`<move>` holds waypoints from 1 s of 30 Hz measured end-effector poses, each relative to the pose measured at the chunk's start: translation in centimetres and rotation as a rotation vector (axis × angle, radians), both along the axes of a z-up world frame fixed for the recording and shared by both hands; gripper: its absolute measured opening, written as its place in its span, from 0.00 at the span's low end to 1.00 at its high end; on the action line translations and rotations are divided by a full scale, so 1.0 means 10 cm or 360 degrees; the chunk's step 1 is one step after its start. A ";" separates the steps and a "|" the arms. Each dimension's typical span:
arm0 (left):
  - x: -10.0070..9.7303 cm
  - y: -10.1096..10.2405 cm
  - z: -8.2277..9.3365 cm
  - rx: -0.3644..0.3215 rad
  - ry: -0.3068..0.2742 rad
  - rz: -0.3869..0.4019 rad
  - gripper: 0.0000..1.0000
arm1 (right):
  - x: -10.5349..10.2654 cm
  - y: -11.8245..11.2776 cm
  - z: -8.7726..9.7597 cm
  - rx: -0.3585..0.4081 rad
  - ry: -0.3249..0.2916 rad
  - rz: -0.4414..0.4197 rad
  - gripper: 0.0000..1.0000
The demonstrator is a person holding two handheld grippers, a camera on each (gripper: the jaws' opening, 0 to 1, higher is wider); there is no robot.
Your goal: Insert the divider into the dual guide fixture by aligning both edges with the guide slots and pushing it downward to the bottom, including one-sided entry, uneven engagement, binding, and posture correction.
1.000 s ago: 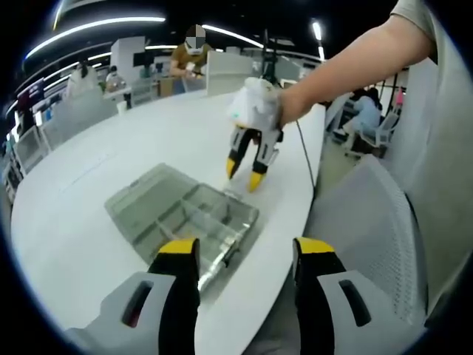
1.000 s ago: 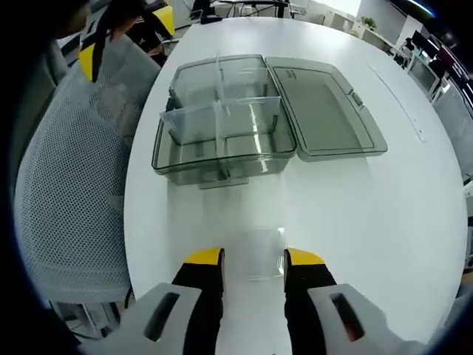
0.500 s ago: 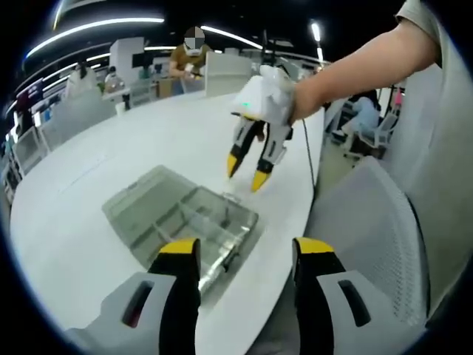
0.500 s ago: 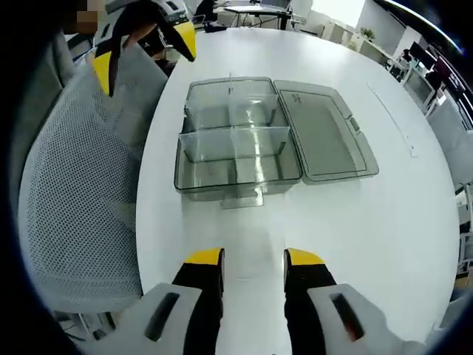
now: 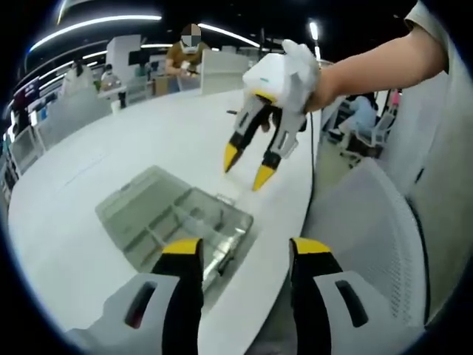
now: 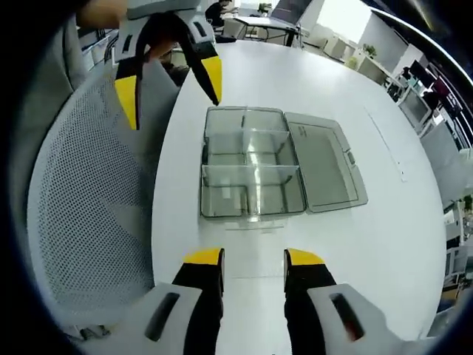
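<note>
Divider (image 6: pixel 251 168) sat upright across clear box (image 6: pixel 253 174), between its long walls, on white table (image 6: pixel 384 244). Right gripper (image 6: pixel 253 258) hovered above table near box front, jaws spread moderately, empty. Left gripper (image 5: pixel 238 250) likewise parted, empty, over table edge beside box (image 5: pixel 174 220). One box, lid (image 6: pixel 325 166) hinged open flat. Compartments: four visible. One mesh chair (image 6: pixel 89 214) beside table. No readable writing. Two grippers in each view: right (image 5: pixel 246 166), left (image 6: pixel 170 92).
</note>
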State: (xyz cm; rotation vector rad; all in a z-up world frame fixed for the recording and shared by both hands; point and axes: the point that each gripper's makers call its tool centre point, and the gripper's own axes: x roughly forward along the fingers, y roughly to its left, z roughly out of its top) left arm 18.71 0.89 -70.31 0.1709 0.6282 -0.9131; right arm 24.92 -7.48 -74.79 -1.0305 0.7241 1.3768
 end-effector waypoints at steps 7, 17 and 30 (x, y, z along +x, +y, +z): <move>0.07 0.02 0.04 -0.0017 0.0021 0.0039 0.42 | -0.10 0.12 0.15 0.0035 -0.0047 0.0043 0.27; 0.17 0.01 0.13 -0.0102 0.0077 0.0125 0.36 | -0.21 0.28 0.30 0.0074 -0.0111 0.0101 0.27; 0.24 -0.02 0.23 -0.0232 0.0151 0.0225 0.31 | -0.30 0.48 0.49 0.0128 -0.0178 0.0153 0.27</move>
